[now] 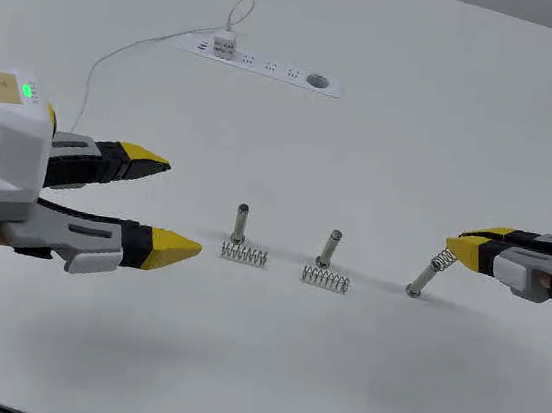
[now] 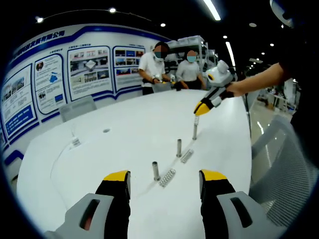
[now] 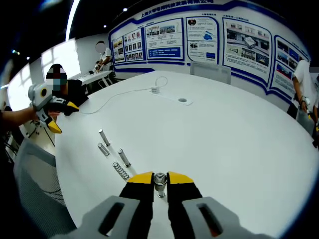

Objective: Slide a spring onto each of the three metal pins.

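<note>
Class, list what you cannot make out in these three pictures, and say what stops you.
1. Head view: how far the spring sits down the tilted pin; the right claw covers its top.
2. Head view: right claw's rear, cut off by the right edge.
3. Both gripper views: wall poster text, too small.

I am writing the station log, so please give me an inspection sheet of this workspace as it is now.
Surface: white table.
Job's things: left pin and middle pin upright, bare; left spring and middle spring lie beside them; third pin leaning, third spring on its top end.
Clutter: power strip.
Grippers: left gripper open, off the work; right gripper shut on third spring.
Cables: white cable runs to the power strip.
Surroundings: wall posters, people, a chair.
</note>
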